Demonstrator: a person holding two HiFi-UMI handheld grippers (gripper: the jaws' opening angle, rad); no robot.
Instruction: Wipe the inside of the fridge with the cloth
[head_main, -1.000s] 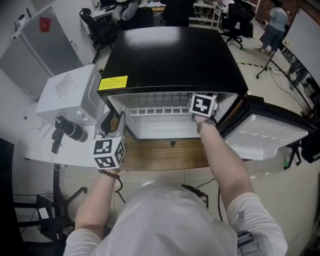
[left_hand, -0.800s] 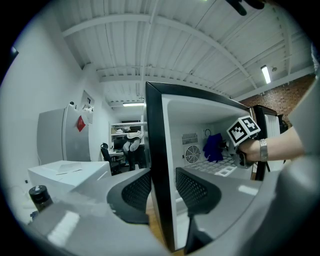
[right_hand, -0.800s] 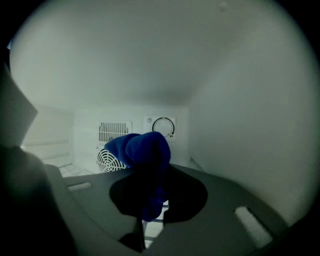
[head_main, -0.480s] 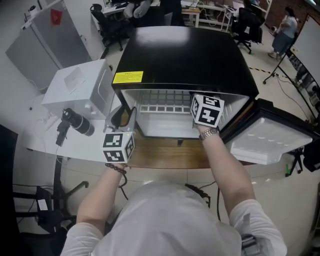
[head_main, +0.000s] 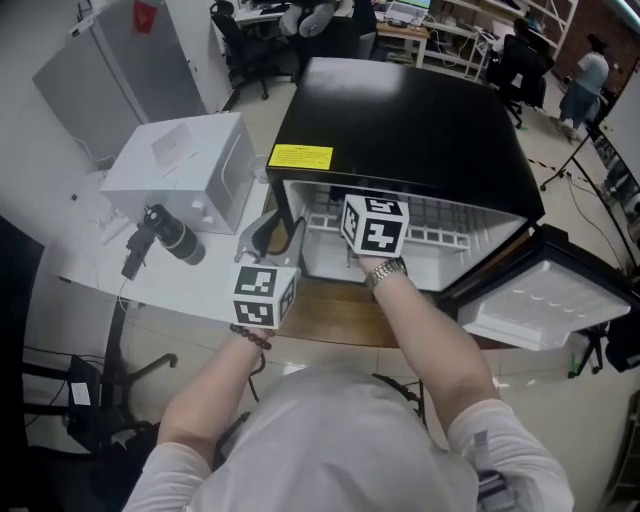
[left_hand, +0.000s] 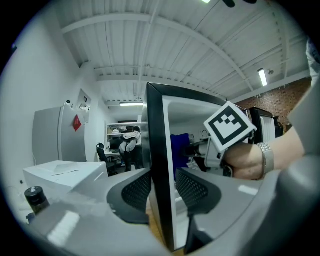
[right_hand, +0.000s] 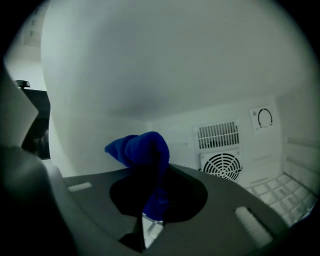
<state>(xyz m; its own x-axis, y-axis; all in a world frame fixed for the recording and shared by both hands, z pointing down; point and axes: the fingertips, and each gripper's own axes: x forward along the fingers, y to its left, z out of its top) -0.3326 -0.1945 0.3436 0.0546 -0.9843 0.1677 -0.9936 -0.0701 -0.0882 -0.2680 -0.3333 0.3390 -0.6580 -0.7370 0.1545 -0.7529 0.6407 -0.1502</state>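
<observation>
The black mini fridge (head_main: 400, 120) stands open in front of me. My left gripper (head_main: 272, 232) straddles the front edge of the fridge's left wall (left_hand: 159, 170), its jaws shut on it, one outside and one inside. My right gripper (right_hand: 150, 200) is inside the white cavity, near the left wall, shut on a bunched blue cloth (right_hand: 145, 150). The head view shows only its marker cube (head_main: 375, 225) at the opening. The left gripper view also catches the blue cloth (left_hand: 180, 147) and the right hand's cube (left_hand: 229, 125).
The fridge door (head_main: 540, 300) hangs open at the right. A wire shelf (head_main: 440, 235), a fan grille (right_hand: 222, 165) and a dial (right_hand: 264, 117) are inside. A white box (head_main: 190, 170) and a black lens-shaped object (head_main: 165, 235) sit left of the fridge. People are at desks behind.
My right gripper has swept with the cloth from the right side of the fridge interior to the left side. The left gripper has kept its hold on the wall edge.
</observation>
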